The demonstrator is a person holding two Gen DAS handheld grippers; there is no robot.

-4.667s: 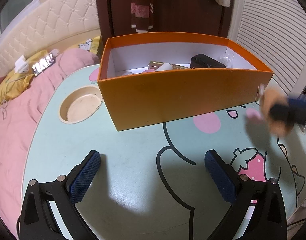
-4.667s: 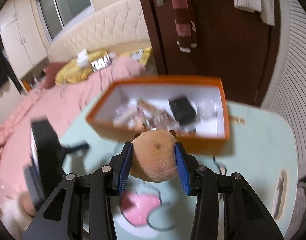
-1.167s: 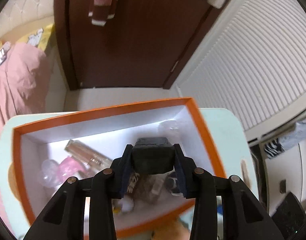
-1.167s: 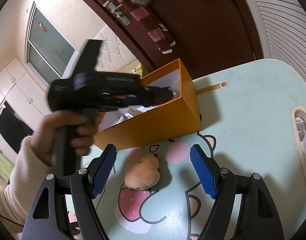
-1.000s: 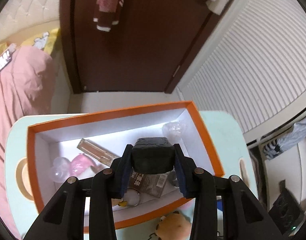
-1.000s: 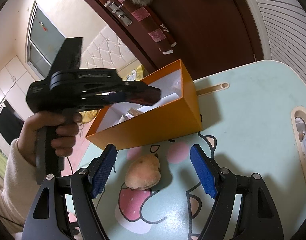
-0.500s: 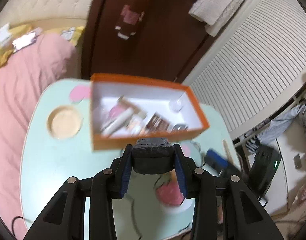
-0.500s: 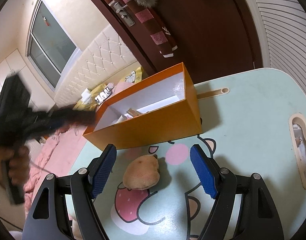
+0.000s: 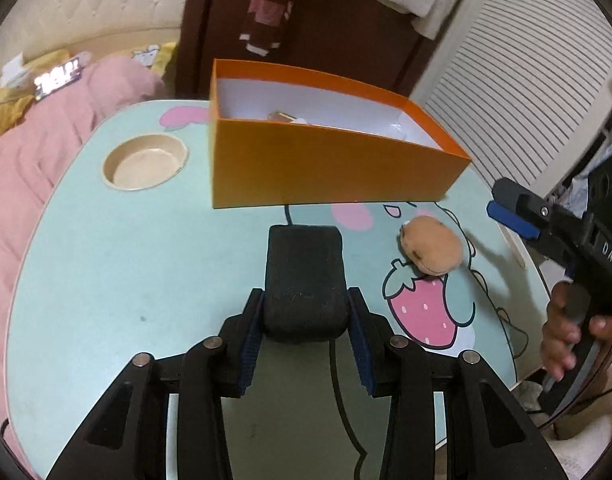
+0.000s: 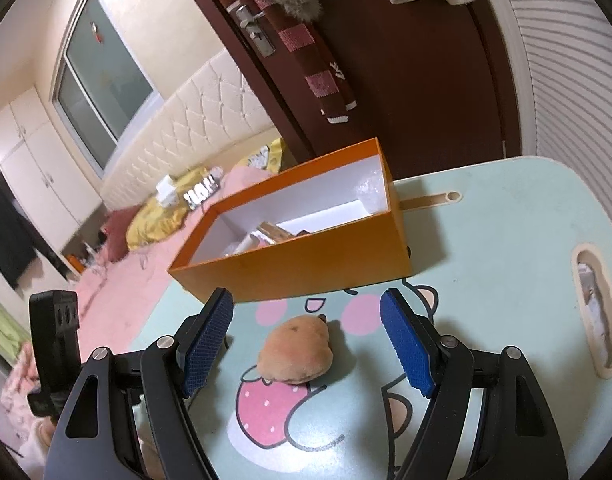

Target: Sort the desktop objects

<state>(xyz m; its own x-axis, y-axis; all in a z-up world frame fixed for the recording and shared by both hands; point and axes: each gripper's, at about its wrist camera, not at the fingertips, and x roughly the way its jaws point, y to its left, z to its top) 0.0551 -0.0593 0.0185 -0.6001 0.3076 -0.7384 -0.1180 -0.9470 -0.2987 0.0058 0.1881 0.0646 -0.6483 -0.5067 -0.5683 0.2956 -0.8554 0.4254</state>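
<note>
Black pouch (image 9: 304, 280) is sitting between the left gripper's (image 9: 306, 316) blue pads (image 9: 251, 332), lying flat on the table (image 9: 126, 264) just in front of the orange box (image 9: 322, 164). Left jaws have just been opening; pads are still looking like they're touching the pouch's sides, no visible gap, so it is still gripping the pouch, loosely at best.

Orange box is standing open-topped near the table's far edge, white inside, with a few small items lying in it; can't tell what they are.

Tan plush toy (image 10: 296, 354) is lying in front of the box too, toward its right end, resting on the strawberry print (image 10: 266, 404), apart from the box wall. From the left wrist view it is sitting to the right of the pouch, not touching it.

Right gripper (image 10: 306, 340) is hovering spread wide above the plush, blue pads either side, nothing between them touching. A hand (image 9: 566, 332) is holding its grip, right of the box.

Round recess (image 9: 144, 162) in the table is sitting left of the box.
</note>
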